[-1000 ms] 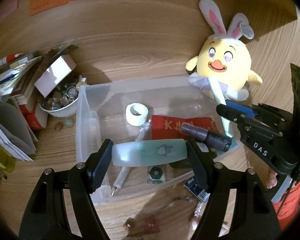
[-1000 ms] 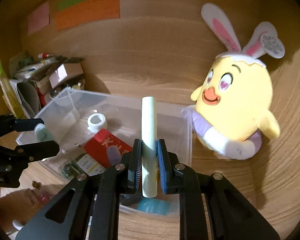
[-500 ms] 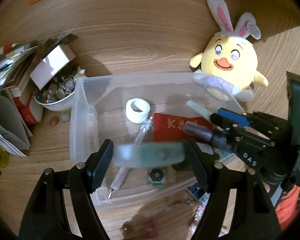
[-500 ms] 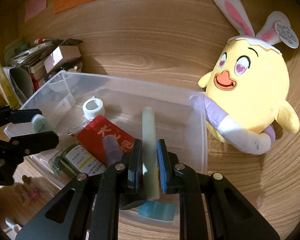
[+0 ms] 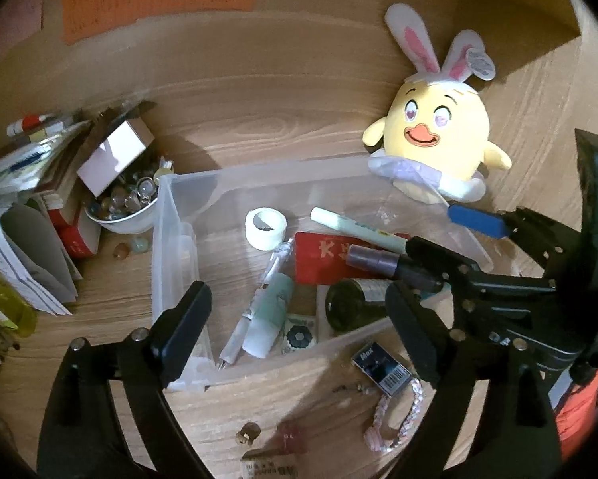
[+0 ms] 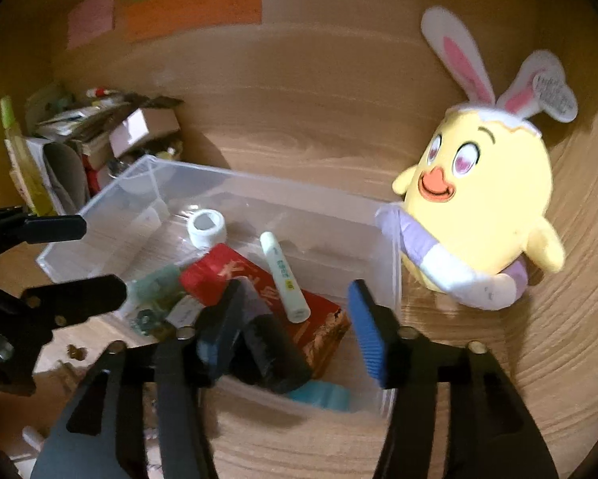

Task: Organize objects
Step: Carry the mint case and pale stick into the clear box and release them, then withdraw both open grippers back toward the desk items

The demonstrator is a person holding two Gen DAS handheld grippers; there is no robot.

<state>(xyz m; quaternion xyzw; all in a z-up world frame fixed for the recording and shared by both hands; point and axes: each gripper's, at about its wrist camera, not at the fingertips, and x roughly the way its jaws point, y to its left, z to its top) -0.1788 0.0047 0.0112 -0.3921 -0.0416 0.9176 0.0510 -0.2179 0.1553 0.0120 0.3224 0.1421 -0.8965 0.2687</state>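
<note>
With its jaws just opened wide, the left gripper [image 5: 299, 327] hangs empty over the clear plastic bin [image 5: 167, 247], the mint-green tube [image 5: 269, 315] lying inside; rightward, the right gripper [image 6: 295, 319] has just parted too, its pale-green stick [image 6: 284, 277] resting on the red packet [image 6: 319, 311].

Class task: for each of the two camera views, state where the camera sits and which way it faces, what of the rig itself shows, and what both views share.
Left wrist: on the left gripper, looking down into the clear bin; its open fingers show, and the right gripper at right.
Right wrist: on the right gripper, facing down into the clear bin; open fingers show, left gripper at left.
Shared: bin, red packet, pale pen, tape roll, plush chick.
</note>
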